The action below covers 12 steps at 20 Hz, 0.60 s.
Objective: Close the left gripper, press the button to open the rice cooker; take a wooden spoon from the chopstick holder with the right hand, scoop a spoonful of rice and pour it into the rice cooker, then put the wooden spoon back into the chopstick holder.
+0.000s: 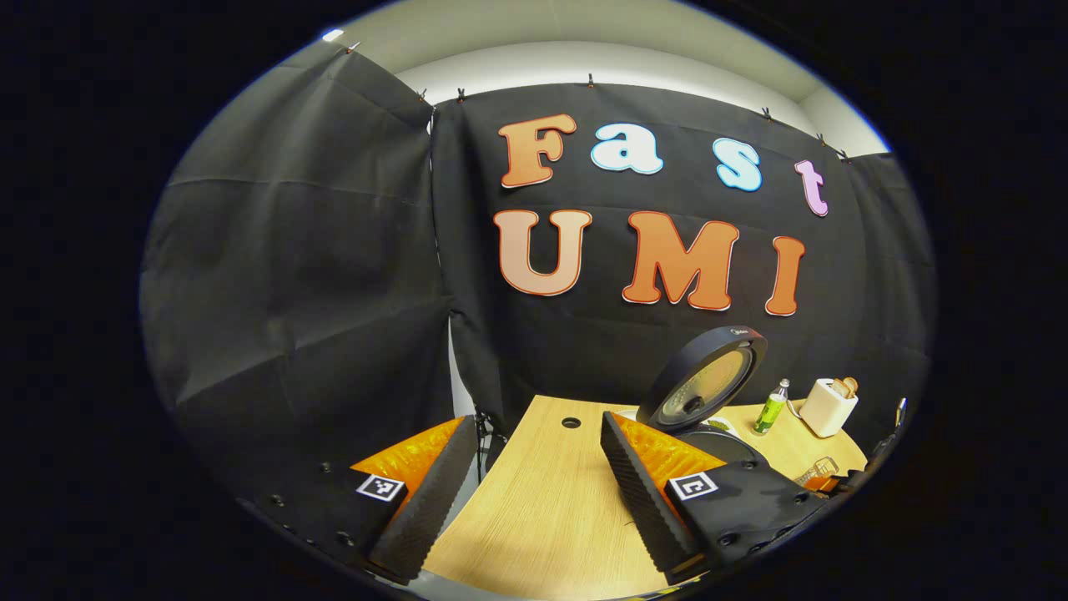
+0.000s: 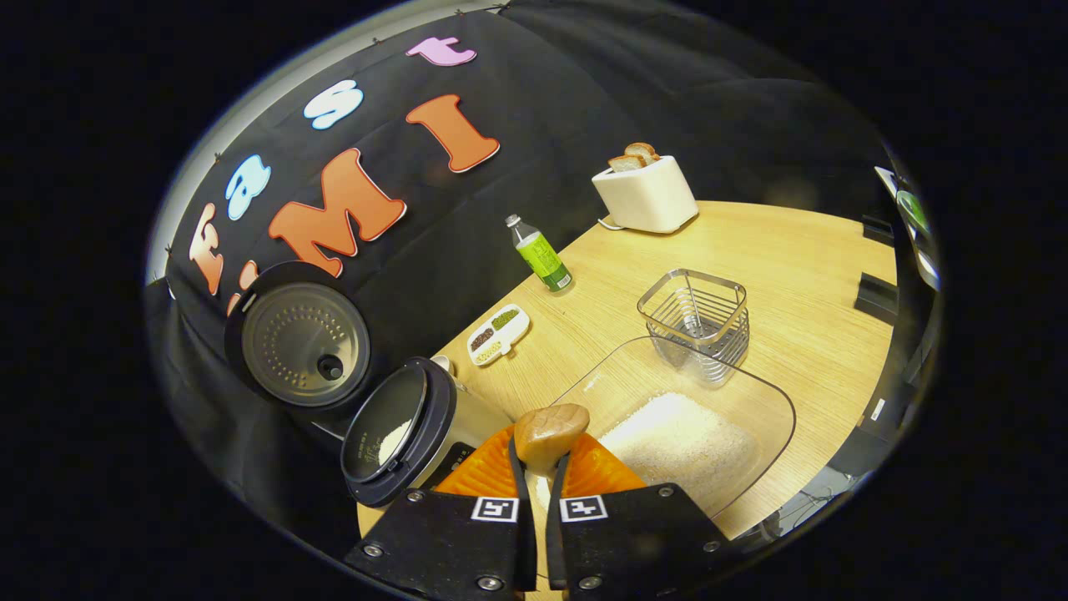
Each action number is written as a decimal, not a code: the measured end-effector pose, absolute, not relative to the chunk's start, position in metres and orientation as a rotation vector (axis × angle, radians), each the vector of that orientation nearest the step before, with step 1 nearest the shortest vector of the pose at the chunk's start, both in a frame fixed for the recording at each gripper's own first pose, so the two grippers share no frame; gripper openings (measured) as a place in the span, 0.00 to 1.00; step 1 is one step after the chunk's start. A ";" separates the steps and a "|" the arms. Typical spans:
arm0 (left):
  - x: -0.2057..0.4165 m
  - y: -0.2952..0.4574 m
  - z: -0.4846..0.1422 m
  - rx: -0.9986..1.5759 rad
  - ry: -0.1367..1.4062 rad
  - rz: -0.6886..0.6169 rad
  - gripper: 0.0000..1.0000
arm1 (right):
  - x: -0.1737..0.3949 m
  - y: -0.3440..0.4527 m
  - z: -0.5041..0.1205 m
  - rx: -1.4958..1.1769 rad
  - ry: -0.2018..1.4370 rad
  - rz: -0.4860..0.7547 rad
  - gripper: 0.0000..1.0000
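While its fingers pinch the rounded brown wooden spoon point(image 2: 549, 434), whose handle they hide, the right hand-held gripper point(image 2: 538, 480) hangs between the lid-up dark rice cooker point(image 2: 400, 430) and the clear rice tray point(image 2: 697, 434). Beyond stands the wire chopstick holder point(image 2: 697, 321). Over the pale wooden surface point(image 1: 542, 501), the left hand-held gripper point(image 1: 534, 476) gapes wide, partly masking the cooker.

Left gripper point(image 1: 534, 467) level, fingers spread wide apart, nothing between them. Right gripper point(image 2: 538, 467) tilted down, fingers nearly together, clamped on the spoon point(image 2: 549, 434).
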<state>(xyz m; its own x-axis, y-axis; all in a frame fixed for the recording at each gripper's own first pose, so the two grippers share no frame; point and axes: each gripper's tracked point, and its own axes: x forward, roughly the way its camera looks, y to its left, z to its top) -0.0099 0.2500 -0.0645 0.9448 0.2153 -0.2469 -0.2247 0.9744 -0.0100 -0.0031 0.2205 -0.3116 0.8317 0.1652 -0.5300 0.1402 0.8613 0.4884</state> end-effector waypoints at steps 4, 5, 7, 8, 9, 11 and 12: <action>-0.006 0.238 -0.064 -0.039 0.249 0.201 0.99 | -0.003 0.204 -0.325 0.768 0.660 0.026 0.04; -0.005 0.235 -0.064 -0.036 0.248 0.197 0.97 | -0.001 0.199 -0.326 0.826 0.669 0.033 0.04; -0.003 0.231 -0.059 -0.033 0.240 0.192 0.99 | -0.005 0.187 -0.323 0.955 0.668 0.039 0.04; -0.003 0.229 -0.058 -0.036 0.236 0.190 0.99 | -0.006 0.180 -0.322 1.023 0.670 0.034 0.04; -0.001 0.226 -0.058 -0.038 0.235 0.188 0.99 | -0.009 0.174 -0.321 1.088 0.671 0.023 0.04; 0.001 0.220 -0.056 -0.039 0.232 0.182 0.97 | -0.014 0.163 -0.319 1.166 0.665 0.008 0.04; 0.003 0.217 -0.055 -0.038 0.229 0.179 0.99 | -0.015 0.160 -0.317 1.173 0.663 0.010 0.04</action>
<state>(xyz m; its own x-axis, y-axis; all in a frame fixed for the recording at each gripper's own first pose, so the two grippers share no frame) 0.0028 0.2166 -0.0552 0.9582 0.1717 -0.2287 -0.1803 0.9835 -0.0174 -0.0153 0.1595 -0.3170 0.8112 0.3407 -0.4753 0.3267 0.4101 0.8515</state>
